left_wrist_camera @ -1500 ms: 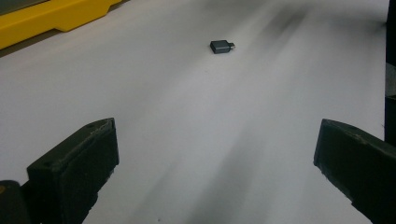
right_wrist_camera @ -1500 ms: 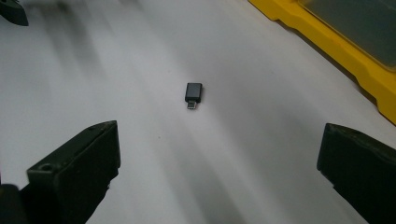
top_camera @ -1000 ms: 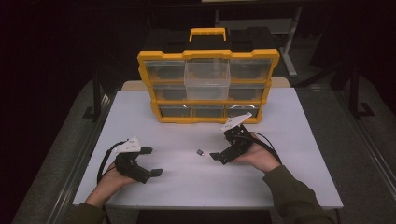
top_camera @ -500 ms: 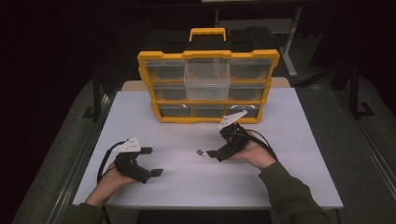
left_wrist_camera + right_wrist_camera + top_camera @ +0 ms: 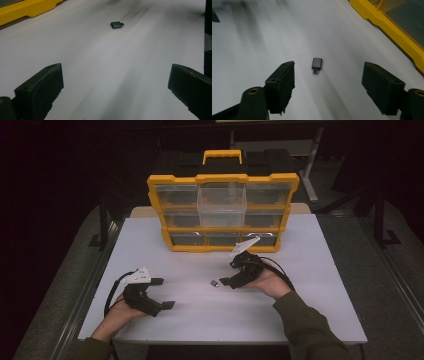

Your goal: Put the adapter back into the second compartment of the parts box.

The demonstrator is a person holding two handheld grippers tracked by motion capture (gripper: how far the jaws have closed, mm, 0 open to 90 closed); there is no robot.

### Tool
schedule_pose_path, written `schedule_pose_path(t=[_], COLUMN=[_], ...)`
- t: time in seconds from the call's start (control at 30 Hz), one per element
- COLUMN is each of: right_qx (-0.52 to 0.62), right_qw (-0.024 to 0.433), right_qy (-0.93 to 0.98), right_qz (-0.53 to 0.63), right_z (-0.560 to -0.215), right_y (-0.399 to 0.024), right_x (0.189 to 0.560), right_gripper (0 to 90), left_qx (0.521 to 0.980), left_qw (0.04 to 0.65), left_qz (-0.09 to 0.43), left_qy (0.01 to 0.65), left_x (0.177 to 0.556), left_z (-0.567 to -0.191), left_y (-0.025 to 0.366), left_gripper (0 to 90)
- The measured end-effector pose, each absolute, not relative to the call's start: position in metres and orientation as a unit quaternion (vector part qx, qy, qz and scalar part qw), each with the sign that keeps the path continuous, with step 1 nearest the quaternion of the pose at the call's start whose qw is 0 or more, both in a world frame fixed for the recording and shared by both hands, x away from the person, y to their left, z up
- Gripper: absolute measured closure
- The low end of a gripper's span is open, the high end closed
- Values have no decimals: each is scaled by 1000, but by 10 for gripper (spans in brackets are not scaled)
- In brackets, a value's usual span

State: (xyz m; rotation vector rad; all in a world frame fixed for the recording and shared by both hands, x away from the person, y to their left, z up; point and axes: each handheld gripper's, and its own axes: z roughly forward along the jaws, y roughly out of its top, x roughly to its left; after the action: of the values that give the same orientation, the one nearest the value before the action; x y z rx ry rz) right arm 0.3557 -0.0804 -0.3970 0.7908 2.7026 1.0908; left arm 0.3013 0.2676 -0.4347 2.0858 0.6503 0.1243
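A small dark grey adapter plug (image 5: 215, 283) lies flat on the white table (image 5: 310, 270). My right gripper (image 5: 226, 276) sits low just to its right and points at it. In the right gripper view the adapter (image 5: 316, 63) lies just ahead of the gap between the jaws and touches neither. The right gripper (image 5: 329, 70) is open, and its jaws have just been closing. My left gripper (image 5: 164, 293) rests at the front left with its jaws wide apart and nothing between them. In the left gripper view (image 5: 117, 71) the adapter (image 5: 117, 24) lies far ahead.
A yellow organizer case (image 5: 222, 242) with clear drawers and a carry handle stands at the back of the table. Its upper middle drawer (image 5: 221, 205) is pulled out. Its yellow edge (image 5: 387, 27) runs close on the right in the right gripper view. Dark floor surrounds the table.
The right gripper has edged a little left toward the adapter, and its jaws stand narrower. The left hand and the adapter have not moved.
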Motion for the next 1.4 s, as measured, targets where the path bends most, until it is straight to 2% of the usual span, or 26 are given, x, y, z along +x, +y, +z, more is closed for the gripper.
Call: schedule_pose_path(t=[0.37,0.87,1.4], right_qx=[258,251,243], right_qw=[50,37,39], right_qy=[899,907,914], right_qz=[350,336,323], right_z=[-399,-406,-418], right_y=[-71,-58,-40], right_x=[361,370,377], right_gripper=[447,610,665], left_qx=[847,848,849], left_qw=[459,459,457], left_qz=[49,48,49], left_qy=[263,262,259], left_x=[301,301,301], left_z=[-435,-435,-435], left_y=[268,267,266], left_gripper=[0,0,0])
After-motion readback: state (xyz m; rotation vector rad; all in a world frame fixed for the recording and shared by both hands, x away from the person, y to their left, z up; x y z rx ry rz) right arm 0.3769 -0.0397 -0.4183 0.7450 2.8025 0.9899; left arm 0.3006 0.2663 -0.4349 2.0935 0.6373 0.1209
